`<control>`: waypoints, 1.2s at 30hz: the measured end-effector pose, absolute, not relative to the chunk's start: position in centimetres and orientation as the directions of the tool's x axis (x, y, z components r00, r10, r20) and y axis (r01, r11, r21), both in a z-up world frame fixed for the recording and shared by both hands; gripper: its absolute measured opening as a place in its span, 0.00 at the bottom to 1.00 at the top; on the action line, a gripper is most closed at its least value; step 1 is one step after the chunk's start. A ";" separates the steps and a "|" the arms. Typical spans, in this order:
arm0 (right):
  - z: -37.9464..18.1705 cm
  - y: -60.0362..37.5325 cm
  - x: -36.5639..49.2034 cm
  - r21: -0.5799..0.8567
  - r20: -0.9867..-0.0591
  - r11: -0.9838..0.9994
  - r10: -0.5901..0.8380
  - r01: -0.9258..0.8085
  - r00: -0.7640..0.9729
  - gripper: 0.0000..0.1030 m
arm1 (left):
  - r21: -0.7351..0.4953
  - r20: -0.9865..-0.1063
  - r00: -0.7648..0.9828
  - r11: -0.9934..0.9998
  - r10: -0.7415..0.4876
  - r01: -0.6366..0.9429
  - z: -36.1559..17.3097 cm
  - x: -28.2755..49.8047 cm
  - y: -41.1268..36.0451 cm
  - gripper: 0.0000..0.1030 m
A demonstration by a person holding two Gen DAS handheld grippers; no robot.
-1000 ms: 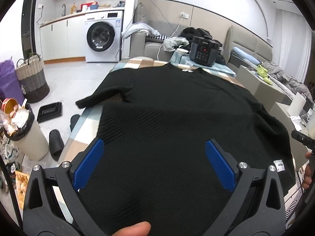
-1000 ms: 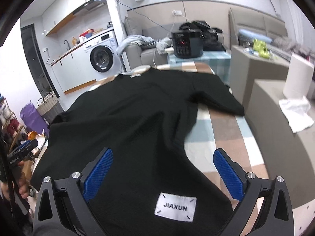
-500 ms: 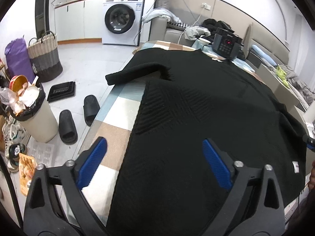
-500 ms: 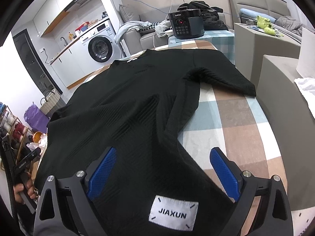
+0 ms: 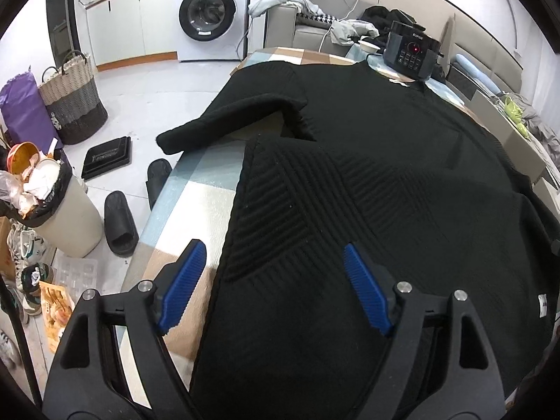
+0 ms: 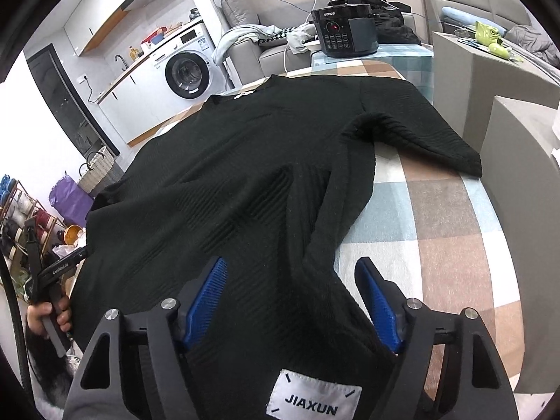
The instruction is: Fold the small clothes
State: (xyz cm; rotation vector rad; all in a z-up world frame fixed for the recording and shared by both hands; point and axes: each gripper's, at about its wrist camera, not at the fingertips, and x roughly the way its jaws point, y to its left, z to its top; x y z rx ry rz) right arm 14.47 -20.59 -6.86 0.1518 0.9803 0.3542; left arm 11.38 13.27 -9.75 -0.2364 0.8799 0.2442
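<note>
A black knit sweater lies spread on the checked tablecloth, neck at the far end and both sleeves out to the sides. My left gripper hangs low over the sweater's near left corner. Its jaws are closing, with the side edge of the cloth between the blue pads, which stand apart from it. My right gripper is over the near right corner, just past the white JIAXUN label. Its jaws are closing too, with a ridge of cloth between them that they do not pinch.
A black pressure cooker stands beyond the table's far end. Left of the table, on the floor, are a full bin, slippers and a woven basket. A grey cabinet stands close to the right edge. A person's hand shows at the left.
Both grippers have come down toward the sweater's near hem. The left one has shifted left to the garment's side edge. Both pairs of jaws have narrowed.
</note>
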 end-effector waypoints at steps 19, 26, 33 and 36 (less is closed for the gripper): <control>-7.3 -20.3 15.4 0.257 -0.801 0.948 0.317 -0.187 0.508 0.44 | -0.156 -0.750 0.660 0.955 0.051 -0.251 -9.7 16.1 13.6 0.06; -7.6 -21.6 15.5 0.231 -0.809 0.967 0.252 -0.106 0.532 0.06 | -0.153 -0.705 0.707 0.961 0.057 -0.230 -8.0 14.0 12.1 0.04; -6.4 -25.2 12.9 0.214 -0.820 0.976 0.205 -0.046 0.535 0.05 | -0.168 -0.685 0.728 0.965 0.031 -0.199 -6.9 9.6 10.4 0.04; -6.5 -26.2 11.9 0.216 -0.828 0.976 0.197 -0.026 0.525 0.05 | -0.187 -0.688 0.725 0.962 0.015 -0.198 -6.8 7.4 9.9 0.04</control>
